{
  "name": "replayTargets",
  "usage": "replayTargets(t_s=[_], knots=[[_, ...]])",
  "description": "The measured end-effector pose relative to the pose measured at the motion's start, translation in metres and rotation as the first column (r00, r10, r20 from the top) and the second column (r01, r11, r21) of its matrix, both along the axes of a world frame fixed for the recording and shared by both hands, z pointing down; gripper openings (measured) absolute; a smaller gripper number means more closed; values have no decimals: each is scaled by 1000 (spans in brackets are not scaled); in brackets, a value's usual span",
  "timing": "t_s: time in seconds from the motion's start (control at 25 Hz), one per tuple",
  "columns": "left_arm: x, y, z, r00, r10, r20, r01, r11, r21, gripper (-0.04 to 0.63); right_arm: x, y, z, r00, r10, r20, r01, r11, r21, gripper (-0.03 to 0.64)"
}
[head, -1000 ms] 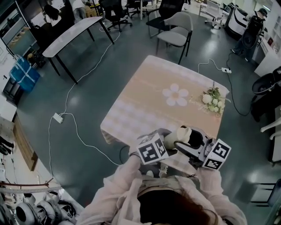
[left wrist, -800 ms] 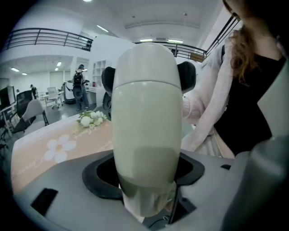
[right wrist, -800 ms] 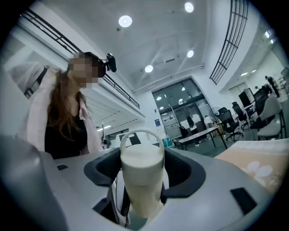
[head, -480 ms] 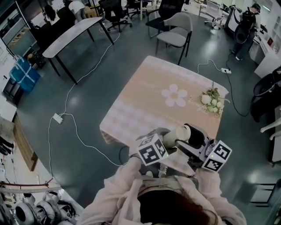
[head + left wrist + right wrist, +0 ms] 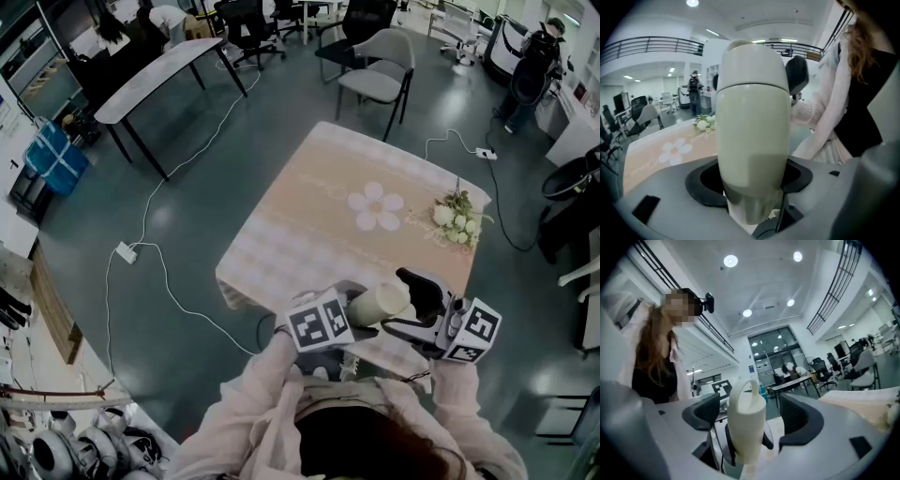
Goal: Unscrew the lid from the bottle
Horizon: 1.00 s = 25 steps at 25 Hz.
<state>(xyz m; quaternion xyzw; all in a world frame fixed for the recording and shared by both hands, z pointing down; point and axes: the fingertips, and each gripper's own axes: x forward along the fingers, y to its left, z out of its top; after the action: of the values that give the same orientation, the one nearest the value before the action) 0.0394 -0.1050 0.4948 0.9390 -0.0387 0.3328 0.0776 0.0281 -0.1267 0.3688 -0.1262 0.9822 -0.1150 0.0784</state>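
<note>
A cream bottle [image 5: 378,304] lies level above the table's near edge, its base end clamped in my left gripper [image 5: 353,310]. In the left gripper view the bottle [image 5: 752,140] fills the middle, with its rounded lid [image 5: 752,65] at the far end. My right gripper [image 5: 419,298] faces the lid end. In the right gripper view the lid [image 5: 746,427], with a loop handle on top, stands between the two dark pads [image 5: 701,414], and a gap shows on both sides. The right gripper [image 5: 750,420] is open around the lid without touching it.
The table [image 5: 309,225] has a peach cloth with a white flower print. A bunch of white flowers [image 5: 456,217] lies at its right edge. A grey chair [image 5: 380,61] stands beyond it, and a cable [image 5: 150,253] runs over the floor on the left. A long table [image 5: 155,75] stands at back left.
The right gripper's jaws have spread off the lid, and the gripper has shifted a little to the right. The bottle has tilted slightly in the left gripper.
</note>
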Motion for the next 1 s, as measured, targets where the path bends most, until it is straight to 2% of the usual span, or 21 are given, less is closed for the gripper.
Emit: replayTargets(t_s=[0.08, 0.16, 0.2, 0.24, 0.28, 0.36, 0.44, 0.52, 0.6, 0.64, 0.72, 0.8, 0.84, 0.88, 0.92, 0.96, 1.0], knots=[[-4, -15, 4, 994, -106, 13, 106, 994, 19, 316, 1, -7, 0, 996, 93, 11, -92, 993, -68, 416], [-6, -23, 10, 988, -148, 41, 147, 988, 41, 316, -1, -11, 1, 990, 139, 24, -135, 984, -118, 412], [-6, -23, 12, 988, -146, 57, 143, 988, 50, 316, -2, -12, 3, 988, 151, 17, -148, 981, -124, 386], [-6, -21, 14, 988, -135, 72, 131, 990, 56, 316, -2, -13, 6, 987, 159, 1, -158, 980, -116, 321], [-5, -18, 16, 989, -120, 82, 116, 992, 58, 316, -1, -13, 9, 987, 160, -16, -161, 982, -102, 283], [-4, -10, 16, 994, -74, 84, 70, 996, 56, 316, 0, -7, 11, 994, 107, -33, -109, 992, -63, 282], [-3, 1, 15, 997, 11, 75, -14, 999, 41, 316, 0, 6, 9, 999, -10, -40, 11, 1000, 13, 281], [-1, 14, 11, 992, 113, 54, -114, 993, 13, 316, 0, 20, 4, 990, -135, -44, 138, 986, 88, 281], [1, 19, 5, 988, 153, 30, -153, 988, -7, 316, -1, 23, -2, 982, -185, -44, 189, 975, 115, 281], [2, 16, 4, 991, 132, 20, -131, 991, -7, 316, 0, 18, -3, 985, -165, -42, 169, 980, 107, 282], [2, -1, 3, 1000, 19, -3, -19, 1000, 6, 316, 3, 0, 1, 998, -49, -36, 50, 998, 41, 311], [0, -21, 4, 992, -122, -18, 122, 992, 35, 316, 3, -14, 6, 997, 69, -42, -71, 996, -45, 379], [-1, -29, 6, 985, -173, -15, 174, 983, 55, 316, 2, -17, 8, 993, 108, -49, -111, 991, -78, 383], [-3, -34, 8, 979, -202, -5, 202, 976, 76, 316, 0, -19, 10, 989, 135, -57, -140, 985, -102, 379], [-3, -36, 9, 978, -209, 10, 207, 974, 97, 316, -1, -21, 13, 986, 150, -69, -157, 981, -115, 345], [-4, -36, 10, 980, -199, 24, 195, 975, 110, 316, -3, -21, 15, 985, 149, -82, -158, 981, -114, 279], [-3, -34, 11, 984, -177, 32, 172, 979, 112, 316, -3, -20, 16, 987, 131, -93, -141, 985, -99, 276]])
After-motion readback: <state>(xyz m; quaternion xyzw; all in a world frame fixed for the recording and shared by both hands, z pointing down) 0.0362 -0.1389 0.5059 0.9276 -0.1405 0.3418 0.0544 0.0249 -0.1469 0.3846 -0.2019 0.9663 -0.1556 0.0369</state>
